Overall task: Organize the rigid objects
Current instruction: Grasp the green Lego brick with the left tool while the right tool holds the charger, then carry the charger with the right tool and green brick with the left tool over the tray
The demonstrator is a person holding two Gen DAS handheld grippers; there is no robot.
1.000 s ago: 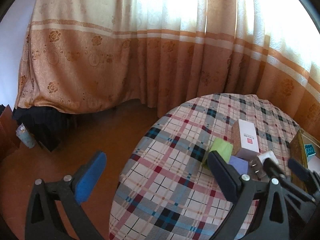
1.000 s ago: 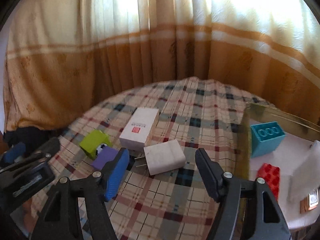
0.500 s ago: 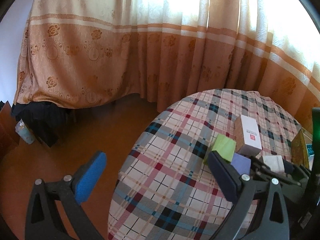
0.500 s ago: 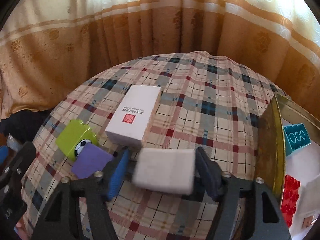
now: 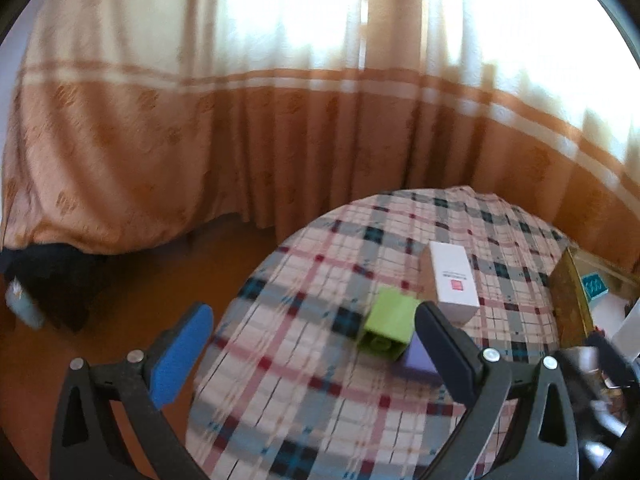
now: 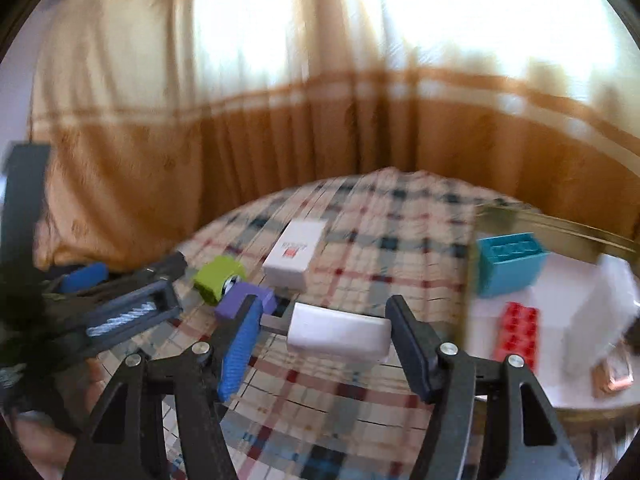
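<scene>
My right gripper [image 6: 323, 312] is shut on a white charger [image 6: 340, 334], gripped lengthwise between its metal prongs and its far end, just above the plaid tablecloth [image 6: 360, 208]. Behind it lie a purple block [image 6: 244, 300], a green block [image 6: 218, 278] and a white box with a red mark [image 6: 296, 250]. My left gripper [image 5: 312, 312] stands open and holds nothing at the table's left edge. Its right finger is close to the green block [image 5: 390, 322] and the purple block [image 5: 416, 358]. The white box [image 5: 454, 280] lies beyond them.
A gold-rimmed tray [image 6: 560, 226] at the right holds a teal brick [image 6: 510, 264], a red brick [image 6: 518, 332] and a white block [image 6: 596, 312]. Orange curtains hang behind the round table. Brown floor [image 5: 140, 280] lies to the left, off the table.
My right gripper closed around the white charger, lifted it off the cloth and carried it toward the tray. The left gripper stayed open and only turned a little.
</scene>
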